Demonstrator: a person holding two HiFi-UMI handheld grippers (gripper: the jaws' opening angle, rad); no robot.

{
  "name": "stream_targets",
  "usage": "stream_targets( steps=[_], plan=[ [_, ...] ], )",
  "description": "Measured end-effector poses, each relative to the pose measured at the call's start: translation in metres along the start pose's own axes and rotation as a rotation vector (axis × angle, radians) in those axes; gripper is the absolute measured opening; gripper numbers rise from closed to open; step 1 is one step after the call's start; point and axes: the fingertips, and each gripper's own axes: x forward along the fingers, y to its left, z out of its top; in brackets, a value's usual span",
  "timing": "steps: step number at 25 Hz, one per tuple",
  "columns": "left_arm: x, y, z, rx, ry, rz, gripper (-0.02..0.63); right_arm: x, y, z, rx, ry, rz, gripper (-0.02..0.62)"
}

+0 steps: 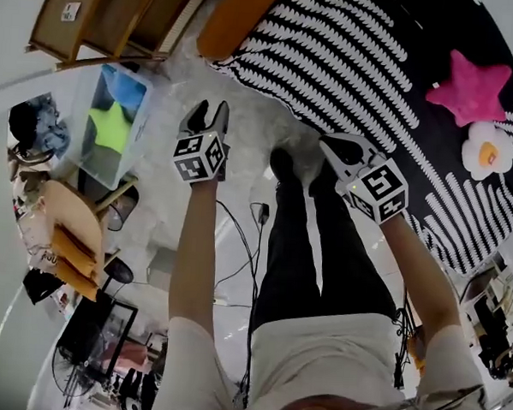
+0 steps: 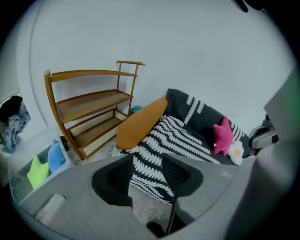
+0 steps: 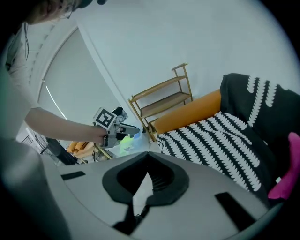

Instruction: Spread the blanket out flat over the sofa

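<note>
The black-and-white blanket [image 1: 358, 59] lies draped across the sofa [image 1: 241, 10] at upper right. At centre frame, the left gripper [image 1: 208, 112] holds its fingers wide apart and empty; the right gripper [image 1: 337, 148] has fingers closed, gripping nothing.

The sofa [image 1: 241, 15] runs off the top of the head view, and the blanket [image 1: 358, 68] spills past the top and right edges, so no telling where it ends. The wooden shelf [image 1: 103, 16] gets chopped at the upper left too. The clutter [image 1: 104, 338] at lower left is way too small and smeary to name. In the right gripper view, the pink star pillow [image 3: 287, 183] is sliced by the right edge.
</note>
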Motion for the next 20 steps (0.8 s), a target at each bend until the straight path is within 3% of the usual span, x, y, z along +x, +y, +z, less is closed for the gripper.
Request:
stream_targets(
  steps=[6, 9, 12, 16, 20],
  plan=[
    [-0.055, -0.047, 0.053, 0.054, -0.043, -0.031, 0.187, -0.057, 0.014, 0.046, -0.043, -0.050, -0.026, 0.002],
    [-0.092, -0.069, 0.078, 0.038, -0.069, -0.036, 0.162, -0.088, 0.024, 0.068, -0.058, -0.074, -0.033, 0.002],
    [-0.127, -0.098, 0.091, 0.015, -0.097, -0.051, 0.149, -0.119, 0.030, 0.085, -0.060, -0.097, -0.053, 0.002],
    [-0.169, -0.137, 0.102, 0.069, -0.098, -0.086, 0.149, -0.152, 0.037, 0.104, -0.050, -0.129, -0.094, 0.002],
    [-0.212, -0.168, 0.109, 0.061, -0.109, -0.115, 0.137, -0.190, 0.048, 0.118, -0.070, -0.143, -0.121, 0.002]
  ],
)
